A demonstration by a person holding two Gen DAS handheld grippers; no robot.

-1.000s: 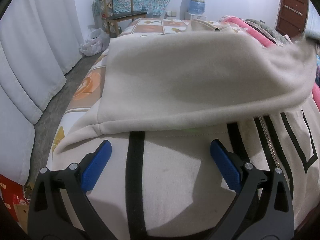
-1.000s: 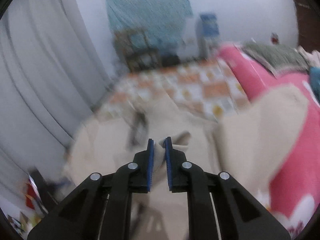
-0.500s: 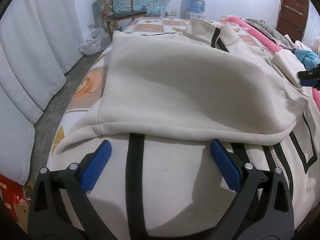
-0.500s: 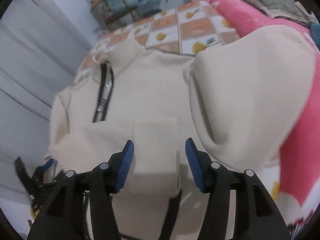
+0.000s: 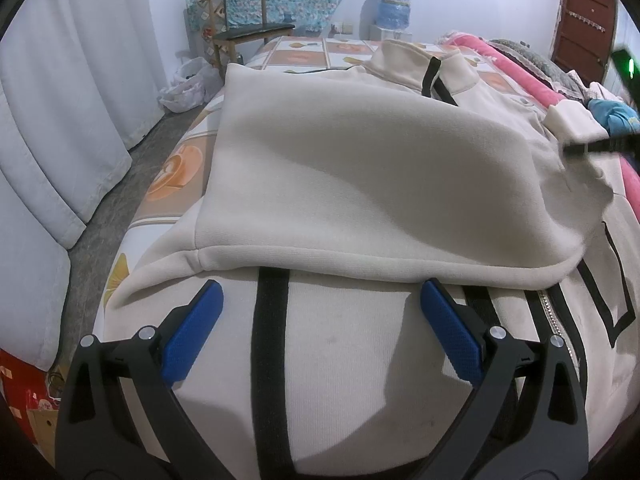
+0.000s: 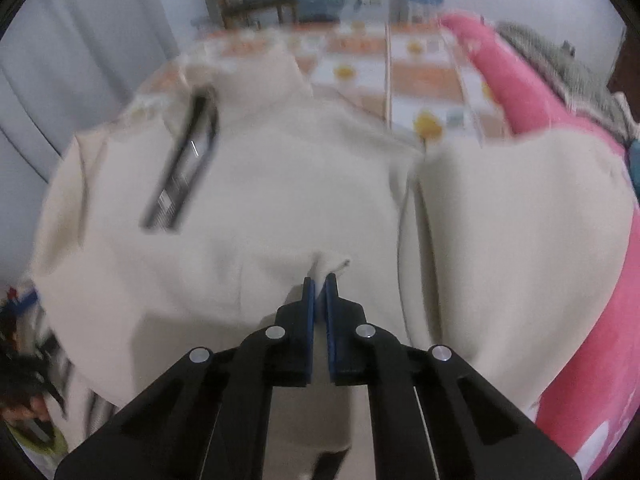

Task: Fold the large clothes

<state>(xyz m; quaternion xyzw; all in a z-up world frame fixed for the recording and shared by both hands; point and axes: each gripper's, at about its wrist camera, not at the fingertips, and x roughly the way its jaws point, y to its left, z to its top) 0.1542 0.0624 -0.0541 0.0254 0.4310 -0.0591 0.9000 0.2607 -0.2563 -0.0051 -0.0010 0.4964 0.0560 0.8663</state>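
Observation:
A cream zip jacket (image 5: pixel 332 360) with black stripes lies spread on the bed. Its left sleeve (image 5: pixel 360 168) is folded across the chest. My left gripper (image 5: pixel 322 312) hovers open over the jacket's lower front, a black stripe running between its blue pads, nothing held. My right gripper (image 6: pixel 319 280) has its jaws closing, and the pads pinch a small fold of the sleeve cuff (image 6: pixel 330 265). In the left wrist view the cuff (image 5: pixel 576 122) sits at the right edge beside the blurred tip of the right gripper (image 5: pixel 596 146). The collar and zip (image 6: pixel 184 164) lie at the far left.
The bed has an orange-and-white patterned sheet (image 5: pixel 176 168) and a pink blanket (image 6: pixel 532 92) along its right side. White curtains (image 5: pixel 80 100) hang on the left over a grey floor strip. A wooden chair (image 5: pixel 248 28), a plastic bag (image 5: pixel 188 84) and a water bottle (image 5: pixel 394 0) stand beyond.
The sleeve came down flat across the jacket. My right gripper opened over the cuff, sank lower, then shut on it again. The left gripper stayed still and open.

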